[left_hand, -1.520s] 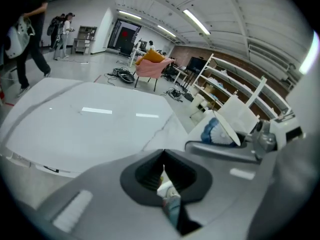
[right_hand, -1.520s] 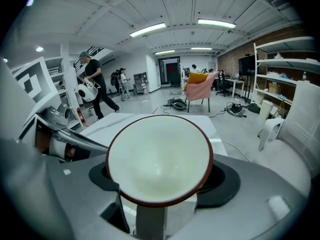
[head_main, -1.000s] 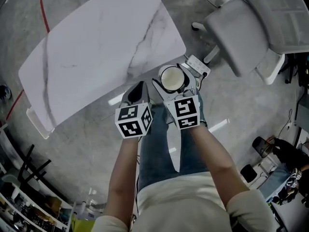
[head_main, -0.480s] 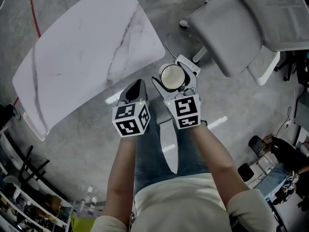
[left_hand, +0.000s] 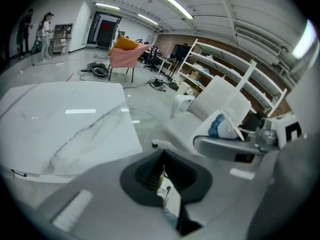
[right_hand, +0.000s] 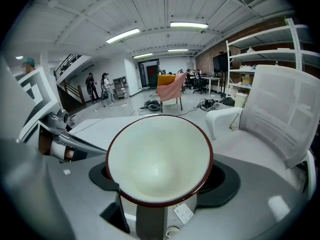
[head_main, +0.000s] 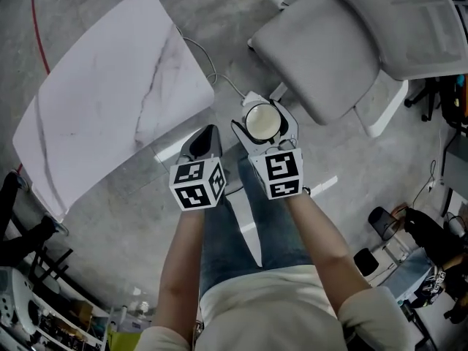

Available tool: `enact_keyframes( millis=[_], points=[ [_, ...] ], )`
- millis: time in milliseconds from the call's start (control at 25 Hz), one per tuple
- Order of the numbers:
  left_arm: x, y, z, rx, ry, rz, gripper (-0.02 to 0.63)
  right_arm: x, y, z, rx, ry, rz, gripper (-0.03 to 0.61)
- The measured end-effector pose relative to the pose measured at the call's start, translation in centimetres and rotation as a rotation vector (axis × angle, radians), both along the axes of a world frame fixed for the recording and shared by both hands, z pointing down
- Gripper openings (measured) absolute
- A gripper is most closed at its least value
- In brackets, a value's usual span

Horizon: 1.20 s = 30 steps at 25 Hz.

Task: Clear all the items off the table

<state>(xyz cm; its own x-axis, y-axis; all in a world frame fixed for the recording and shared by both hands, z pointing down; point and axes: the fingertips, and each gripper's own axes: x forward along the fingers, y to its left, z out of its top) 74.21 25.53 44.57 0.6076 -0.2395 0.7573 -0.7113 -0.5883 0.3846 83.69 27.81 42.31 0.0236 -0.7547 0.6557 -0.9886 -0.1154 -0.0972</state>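
Marble table [head_main: 95,101] and chair [head_main: 329,42] — floor [head_main: 219,13] between

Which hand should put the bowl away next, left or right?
Right, most likely. The right gripper is clamped on the white bowl, over the floor beside the bare table. The left gripper is shut and holds nothing.

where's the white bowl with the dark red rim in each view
head view: bowl at centre, just below the chair seat.
left gripper view: right of middle, seen side-on, probably the blue-and-white shape.
right gripper view: fills the centre, its mouth facing the camera.
shared landmark: the white chair.
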Motion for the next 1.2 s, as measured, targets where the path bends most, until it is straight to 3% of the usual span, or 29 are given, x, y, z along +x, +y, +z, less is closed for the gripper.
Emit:
enact_keyframes(
  millis=[640,1200],
  points=[
    [16.2,3.1,1.2,0.003,0.024,0.128,0.009,17.4,3.5,1.3,-0.001,0.026,0.145,0.402],
    [24.0,3.3,4.9,-0.018,-0.006,0.21,0.009,25.9,4.3,6.1,-0.042,0.019,0.208,0.402]
  ],
)
